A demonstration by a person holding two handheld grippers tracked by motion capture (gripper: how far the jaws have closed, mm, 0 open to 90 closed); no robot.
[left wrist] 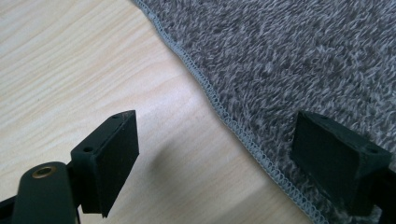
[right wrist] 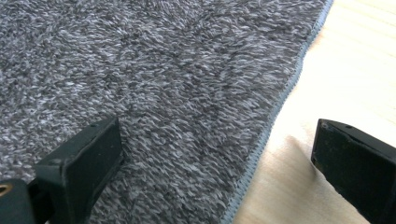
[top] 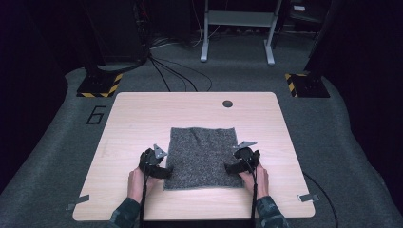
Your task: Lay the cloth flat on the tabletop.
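High view: your left gripper (top: 167,172) and right gripper (top: 228,167), both gaping, straddle the grey cloth's (top: 202,156) opposite side hems.

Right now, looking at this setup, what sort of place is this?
Probably a lab or studio rigged for recording. A light wooden table stands on grey carpet between stands with yellow-and-black hazard bases, cables trail over the floor, and a number six is marked beside the table.

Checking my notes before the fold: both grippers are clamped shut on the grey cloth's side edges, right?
Not quite. Both grippers are at the grey cloth's side edges, but each stands open, one jaw over cloth and one over the table, as both gripper views show.
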